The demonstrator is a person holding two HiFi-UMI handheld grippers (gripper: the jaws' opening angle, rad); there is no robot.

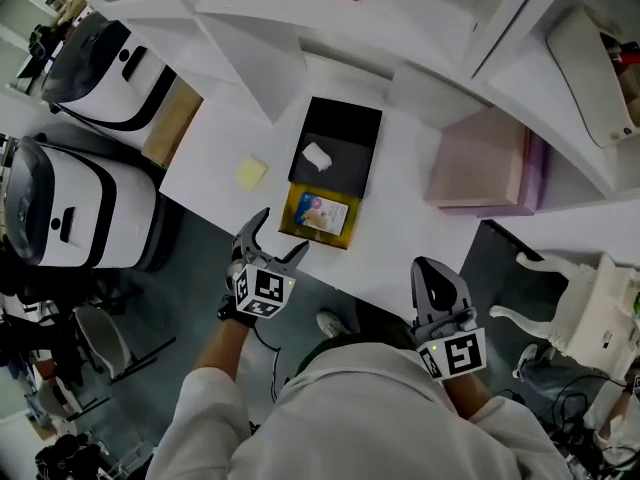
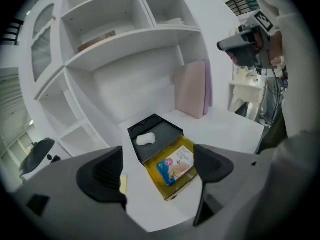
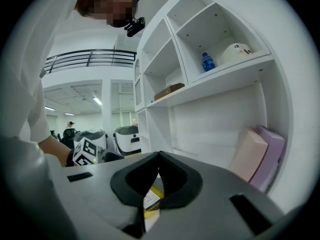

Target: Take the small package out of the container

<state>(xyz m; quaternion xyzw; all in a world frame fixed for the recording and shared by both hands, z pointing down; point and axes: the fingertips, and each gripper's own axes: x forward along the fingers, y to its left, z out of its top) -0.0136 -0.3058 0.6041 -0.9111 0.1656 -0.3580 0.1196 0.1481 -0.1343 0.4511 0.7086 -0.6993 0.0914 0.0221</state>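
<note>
1 small package (image 1: 322, 211), blue/white, lies flat inside 1 yellow container (image 1: 287, 226) on the white table (image 1: 225, 133). 1 black tray (image 1: 347, 126) butts the container's far side, w/ 1 white lump (image 1: 317, 156) on it. 1 yellow sticky note (image 1: 252, 174) sits left of the container, apart. 2 boxes, pink (image 1: 475, 163) over purple (image 1: 536, 168), lie well right of it. L gripper (image 1: 283, 230) hovers at the container's near-left corner, jaws wide apart, nothing held. R gripper (image 1: 432, 276) is near-right of the container, off the table, jaws pressed together, empty.
</note>
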